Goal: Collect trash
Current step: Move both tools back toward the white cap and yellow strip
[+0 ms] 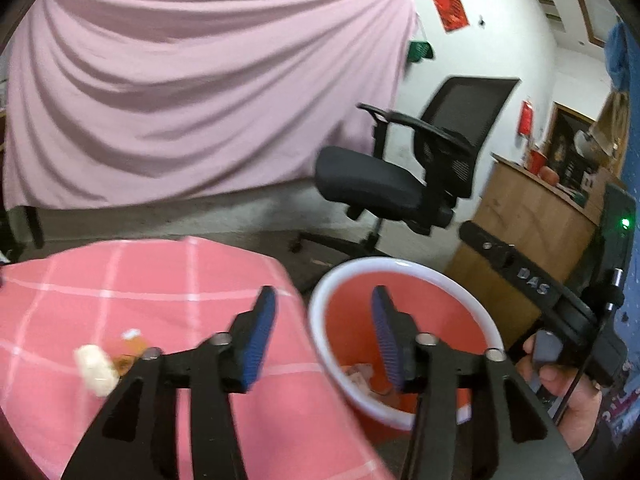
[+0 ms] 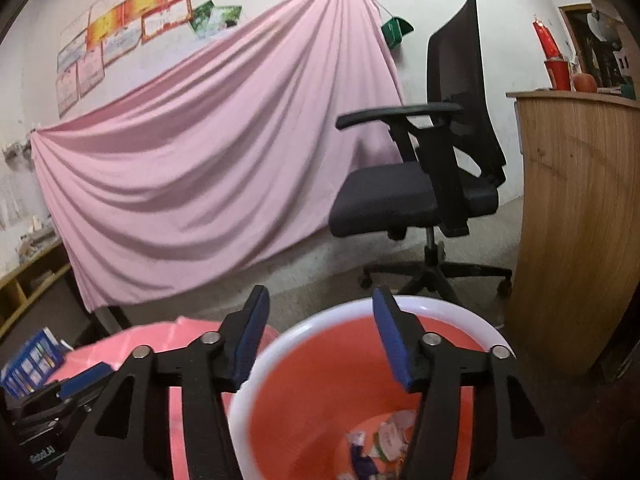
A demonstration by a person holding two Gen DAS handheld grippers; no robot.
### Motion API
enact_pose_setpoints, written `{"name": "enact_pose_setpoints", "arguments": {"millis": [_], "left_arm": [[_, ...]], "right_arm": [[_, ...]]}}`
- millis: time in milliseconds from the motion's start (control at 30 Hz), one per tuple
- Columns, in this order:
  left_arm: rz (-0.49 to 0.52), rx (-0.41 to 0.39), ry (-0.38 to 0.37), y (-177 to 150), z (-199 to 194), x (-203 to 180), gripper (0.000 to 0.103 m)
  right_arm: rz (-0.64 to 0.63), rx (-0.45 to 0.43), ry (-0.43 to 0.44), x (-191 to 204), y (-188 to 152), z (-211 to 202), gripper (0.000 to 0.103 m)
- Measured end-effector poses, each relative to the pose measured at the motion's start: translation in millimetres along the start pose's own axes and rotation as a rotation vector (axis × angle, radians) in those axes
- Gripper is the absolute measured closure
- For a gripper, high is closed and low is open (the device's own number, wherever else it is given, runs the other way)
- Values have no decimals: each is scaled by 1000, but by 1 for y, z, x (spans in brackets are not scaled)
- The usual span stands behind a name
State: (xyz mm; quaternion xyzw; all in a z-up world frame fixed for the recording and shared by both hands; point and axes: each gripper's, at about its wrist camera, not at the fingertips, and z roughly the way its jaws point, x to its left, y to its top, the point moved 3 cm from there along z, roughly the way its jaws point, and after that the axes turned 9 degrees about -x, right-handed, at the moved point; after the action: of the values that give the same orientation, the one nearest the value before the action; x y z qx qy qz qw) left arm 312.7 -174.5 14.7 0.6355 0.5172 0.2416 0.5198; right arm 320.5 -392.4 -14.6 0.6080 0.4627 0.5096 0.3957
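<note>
Both grippers spread, nothing between pads: left gripper (image 1: 324,300) at frame center over bin (image 1: 320,292) rim, right gripper (image 2: 320,300) above bin; wrappers (image 2: 384,436) inside, lower right

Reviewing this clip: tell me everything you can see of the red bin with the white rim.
The bin is a round, plastic-looking bucket, red inside with a white rolled rim, standing upright and open beside the pink checked tablecloth. Crumpled scraps of paper and wrappers lie at its bottom. Both hand-held grippers hover over its mouth, open and empty; nothing visibly touches it.
</note>
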Motion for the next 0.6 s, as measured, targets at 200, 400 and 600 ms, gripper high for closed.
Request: {"name": "enact_pose_setpoints", "arguments": {"millis": [200, 400, 600], "left_arm": [[-35, -148, 138, 15, -46, 44, 12], [-1, -285, 272, 19, -92, 84, 2], [3, -340, 358, 15, -118, 123, 2]], "right_arm": [[-1, -97, 13, 28, 10, -9, 0], [-44, -189, 75, 64, 10, -18, 0], [-121, -279, 184, 107, 4, -32, 0]]}}
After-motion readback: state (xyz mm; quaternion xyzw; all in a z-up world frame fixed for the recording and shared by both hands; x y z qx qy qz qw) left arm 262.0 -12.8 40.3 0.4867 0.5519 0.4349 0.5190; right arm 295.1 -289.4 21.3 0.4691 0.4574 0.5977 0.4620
